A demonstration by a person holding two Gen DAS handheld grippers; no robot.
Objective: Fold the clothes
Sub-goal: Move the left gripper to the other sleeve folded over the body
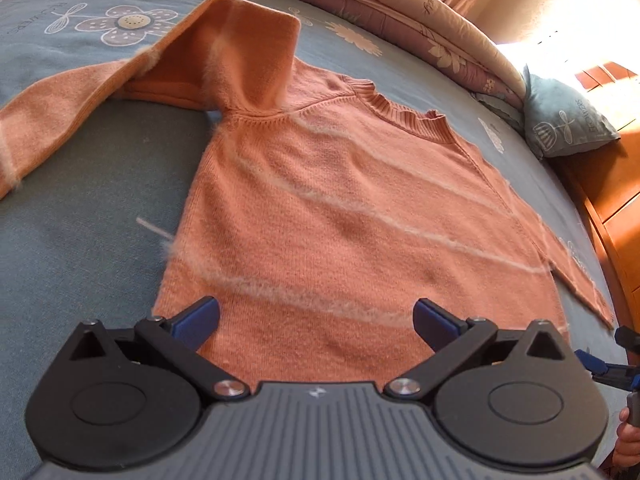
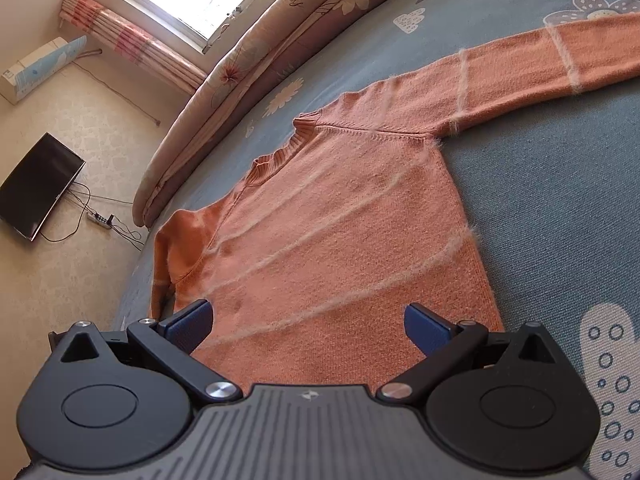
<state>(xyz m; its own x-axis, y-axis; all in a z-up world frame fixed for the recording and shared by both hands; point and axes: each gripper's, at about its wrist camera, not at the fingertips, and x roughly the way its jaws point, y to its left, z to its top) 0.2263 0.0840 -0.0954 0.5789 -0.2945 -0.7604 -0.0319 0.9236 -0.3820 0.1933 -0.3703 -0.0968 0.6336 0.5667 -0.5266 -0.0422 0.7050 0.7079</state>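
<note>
Sweater: the orange sweater (image 1: 340, 208) lies flat on the blue bedsheet (image 1: 72, 240), hem toward both tools, collar (image 1: 404, 114) away at 12 o'clock.
Long axis: hem to collar, running from 6 to 12 o'clock in the left wrist view (a shade toward 1).
Left sleeve: out at 10 o'clock and doubled over on itself near the shoulder (image 1: 240, 52).
Right sleeve: the other sleeve (image 1: 580, 284) trails to 4 o'clock, toward the bed's edge.
Left gripper: the left gripper (image 1: 316, 320) is released, jaws wide, nothing between them, poised over the hem.
Right gripper: the right gripper (image 2: 307, 326) is spread wide too, also over the hem.
Nearer hand: judging by the views, each sits over its own hem corner, neither clearly closer.
Stage: body spread out, not folded; the doubled sleeve fits a fold in progress or mere slack.
</note>
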